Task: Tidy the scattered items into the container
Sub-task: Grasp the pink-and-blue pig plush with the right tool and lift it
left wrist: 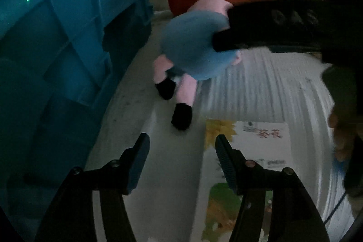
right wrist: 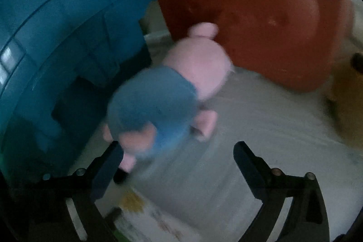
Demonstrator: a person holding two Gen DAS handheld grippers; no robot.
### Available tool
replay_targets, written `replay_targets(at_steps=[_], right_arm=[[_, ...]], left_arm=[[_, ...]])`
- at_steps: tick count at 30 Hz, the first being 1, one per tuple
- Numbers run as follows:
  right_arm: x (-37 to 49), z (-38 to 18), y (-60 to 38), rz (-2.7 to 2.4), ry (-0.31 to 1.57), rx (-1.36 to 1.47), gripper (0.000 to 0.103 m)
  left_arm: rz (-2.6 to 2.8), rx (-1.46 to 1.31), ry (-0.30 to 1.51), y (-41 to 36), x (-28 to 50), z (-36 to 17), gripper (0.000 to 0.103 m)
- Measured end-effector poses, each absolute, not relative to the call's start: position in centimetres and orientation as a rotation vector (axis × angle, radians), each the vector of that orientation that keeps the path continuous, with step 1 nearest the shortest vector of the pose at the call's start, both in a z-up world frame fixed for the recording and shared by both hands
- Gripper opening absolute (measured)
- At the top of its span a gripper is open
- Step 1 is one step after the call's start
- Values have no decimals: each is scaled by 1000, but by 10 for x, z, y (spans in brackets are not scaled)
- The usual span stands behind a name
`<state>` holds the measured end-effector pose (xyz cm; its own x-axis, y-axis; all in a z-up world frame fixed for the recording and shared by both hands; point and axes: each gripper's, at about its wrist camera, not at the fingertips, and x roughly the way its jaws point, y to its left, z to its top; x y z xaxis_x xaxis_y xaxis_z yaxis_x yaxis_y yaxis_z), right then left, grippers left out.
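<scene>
A plush pig (left wrist: 192, 47) in a blue top, with pink limbs and black shoes, is beside the blue crate (left wrist: 56, 37). In the left wrist view a black finger (left wrist: 249, 42) of the right gripper overlaps the toy's body from the right. In the blurred right wrist view the plush pig (right wrist: 154, 101) lies just beyond the right gripper (right wrist: 178, 146), close to its left finger. Those jaws stand wide open and do not press on the toy. My left gripper (left wrist: 181, 137) is open with nothing between its fingers, over the white surface.
A red plastic stool (right wrist: 261, 15) stands behind the toy, right of the blue crate (right wrist: 56, 26). A printed packet (left wrist: 249, 151) lies on the white ribbed cover (left wrist: 272, 87) under the left gripper. A yellowish object (right wrist: 347, 94) sits at the far right.
</scene>
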<state>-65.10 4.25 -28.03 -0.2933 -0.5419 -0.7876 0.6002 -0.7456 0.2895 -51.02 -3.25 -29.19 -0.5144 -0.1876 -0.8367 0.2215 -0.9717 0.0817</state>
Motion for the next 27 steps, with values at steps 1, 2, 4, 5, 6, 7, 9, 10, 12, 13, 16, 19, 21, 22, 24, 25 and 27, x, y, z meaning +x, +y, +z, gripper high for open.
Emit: replay_targets(at_steps=[1,2,4,5,6,7,9,10,12,13,16,19,21,22,24,25,27], right_arm=[[-654,-285,38,-2049,61,1235,98],[-656,-291,34,-2011,52,1246,86],[-658,-300,27,-1958,46,1257,64],[-654,-297,29,-1983,69,1239,59],[-650,-293,34,-2004,89,1223,55],[-647,-290,42,-2022,101,1218,52],[-644,-286,60,-2052,113,1230,44],[-644,-285,72,-2083,129,1239,43],[-646,-285,93,-2137,142,1260,17],[-650,-285,105,-2162,133,1276,13],[-662,-286,128,-2170,91,1308,12],[-667,-280,140,-2156,23,1272,12],[-670,-275,148,-2146,-22,1247,21],[-671,-273,150,-2141,-53,1234,28],[-674,-267,148,-2142,-118,1197,53],[-675,-265,137,-2156,-116,1183,55],[-688,-268,129,-2166,-95,1182,70]], left_arm=[[-2545,1397,61,-35,-513,-293,60],[-2545,1393,67,-36,-516,-293,60],[-2546,1378,82,-40,-520,-293,60],[-2551,1364,97,-42,-523,-290,60],[-2560,1354,106,-43,-525,-287,60],[-2567,1341,107,-42,-527,-284,60],[-2582,1323,109,-41,-533,-278,60],[-2595,1317,114,-39,-537,-275,60],[-2632,1306,126,-35,-547,-270,60],[-2663,1306,135,-35,-557,-270,60],[-2710,1318,143,-34,-577,-276,75],[-2747,1351,150,-28,-602,-279,75],[-2778,1356,136,-24,-614,-278,76],[-2782,1358,127,-21,-617,-279,76],[-2788,1363,109,-16,-624,-281,76],[-2785,1372,101,-15,-628,-283,76],[-2775,1392,72,-8,-633,-289,76]])
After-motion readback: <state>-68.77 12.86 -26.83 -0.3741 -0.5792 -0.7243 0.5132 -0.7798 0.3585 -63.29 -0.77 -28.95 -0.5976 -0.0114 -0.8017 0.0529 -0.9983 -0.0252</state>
